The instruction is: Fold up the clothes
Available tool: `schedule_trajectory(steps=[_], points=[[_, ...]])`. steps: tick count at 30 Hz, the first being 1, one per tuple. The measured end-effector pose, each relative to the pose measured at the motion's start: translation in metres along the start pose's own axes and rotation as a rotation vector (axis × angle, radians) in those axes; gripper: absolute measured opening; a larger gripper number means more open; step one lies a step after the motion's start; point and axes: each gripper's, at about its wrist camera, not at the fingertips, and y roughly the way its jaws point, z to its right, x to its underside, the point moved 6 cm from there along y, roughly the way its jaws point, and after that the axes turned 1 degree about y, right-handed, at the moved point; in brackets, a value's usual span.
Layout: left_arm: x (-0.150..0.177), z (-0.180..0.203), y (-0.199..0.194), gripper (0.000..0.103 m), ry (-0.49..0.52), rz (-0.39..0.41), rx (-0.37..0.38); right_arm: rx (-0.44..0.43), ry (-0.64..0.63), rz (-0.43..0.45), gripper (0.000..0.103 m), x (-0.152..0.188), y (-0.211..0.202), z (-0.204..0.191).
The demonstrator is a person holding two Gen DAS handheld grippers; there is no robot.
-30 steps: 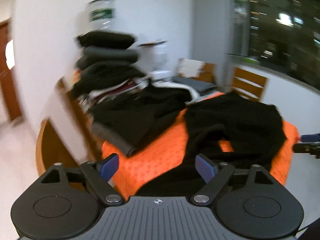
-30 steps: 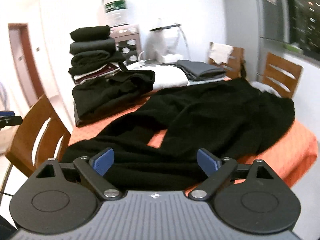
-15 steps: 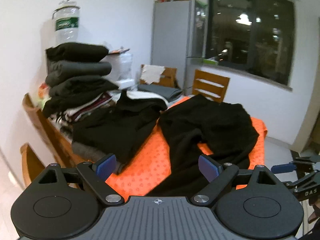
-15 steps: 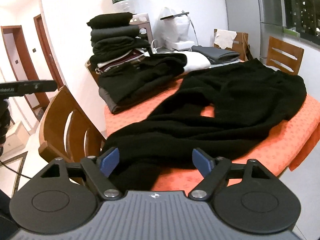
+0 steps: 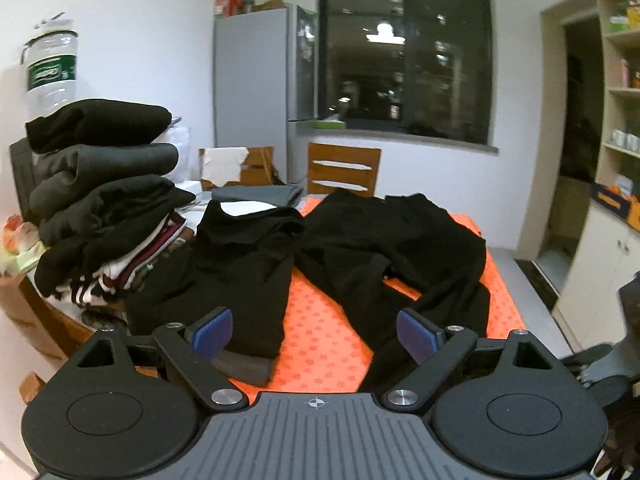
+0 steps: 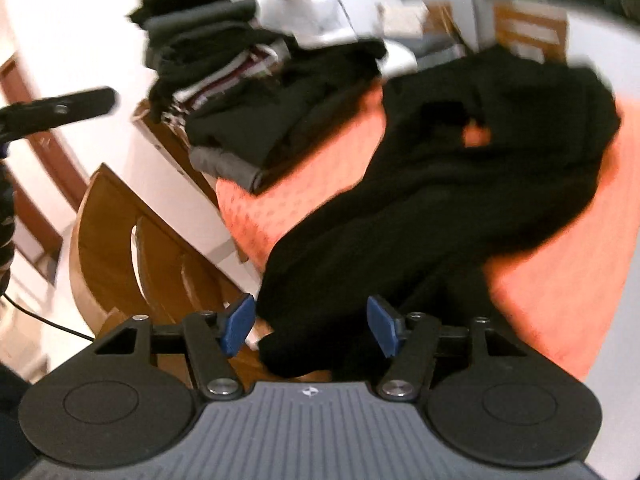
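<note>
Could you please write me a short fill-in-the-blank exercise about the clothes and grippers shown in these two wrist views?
1. The black trousers lie spread on a cloth coloured ____.
2. The stack of folded clothes stands to the ____ of the trousers in the left wrist view.
3. The right gripper is closing around the trousers' ____ hem.

Missing words: orange; left; hanging

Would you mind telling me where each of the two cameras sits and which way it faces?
Left wrist: on the left gripper, facing level-ish across the table at the black trousers; its blue fingers stand wide with nothing between.
Right wrist: on the right gripper, tilted down at the trousers' hanging end, jaws closing around it; blurred.
Shared: trousers, orange tablecloth, clothes stack.
</note>
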Motion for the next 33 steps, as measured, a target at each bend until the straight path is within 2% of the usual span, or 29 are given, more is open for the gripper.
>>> schedule_trajectory(steps=[3, 5, 7, 8, 9, 10, 15, 19, 24, 27, 29, 33], points=[[-0.002, -0.009, -0.004, 0.090, 0.019, 0.015, 0.030, 0.028, 0.162, -0.055, 0.069, 0.008, 0.029, 0.006], [0.000, -0.012, -0.006, 0.090, 0.023, 0.013, 0.041, 0.054, 0.215, -0.065, 0.068, 0.010, 0.042, 0.009], [0.002, -0.014, -0.007, 0.090, 0.021, 0.010, 0.052, 0.075, 0.258, -0.076, 0.061, 0.012, 0.052, 0.011], [0.004, -0.014, -0.007, 0.090, 0.019, 0.008, 0.062, 0.077, 0.276, -0.083, 0.046, 0.013, 0.056, 0.012], [0.005, -0.014, -0.008, 0.091, 0.018, 0.005, 0.073, 0.081, 0.294, -0.091, 0.020, 0.013, 0.058, 0.014], [0.008, -0.014, -0.008, 0.091, 0.020, 0.001, 0.082, 0.084, 0.312, -0.099, 0.010, 0.014, 0.061, 0.016], [0.031, -0.005, -0.005, 0.093, 0.047, -0.048, 0.138, 0.012, 0.346, -0.054, 0.008, 0.002, 0.032, 0.007], [0.049, 0.011, -0.004, 0.094, 0.053, -0.077, 0.207, -0.055, 0.349, 0.033, 0.008, -0.030, -0.015, -0.008], [0.059, 0.039, 0.000, 0.094, 0.045, -0.088, 0.309, -0.107, 0.413, 0.124, 0.007, -0.064, -0.065, -0.004], [0.061, 0.054, 0.004, 0.094, 0.062, -0.083, 0.326, -0.132, 0.458, 0.169, 0.007, -0.078, -0.087, 0.002], [0.060, 0.057, 0.008, 0.092, 0.029, -0.084, 0.331, -0.137, 0.469, 0.194, 0.007, -0.086, -0.096, 0.004], [0.052, 0.061, 0.011, 0.089, -0.054, -0.090, 0.388, -0.131, 0.469, 0.221, 0.007, -0.093, -0.107, 0.006]])
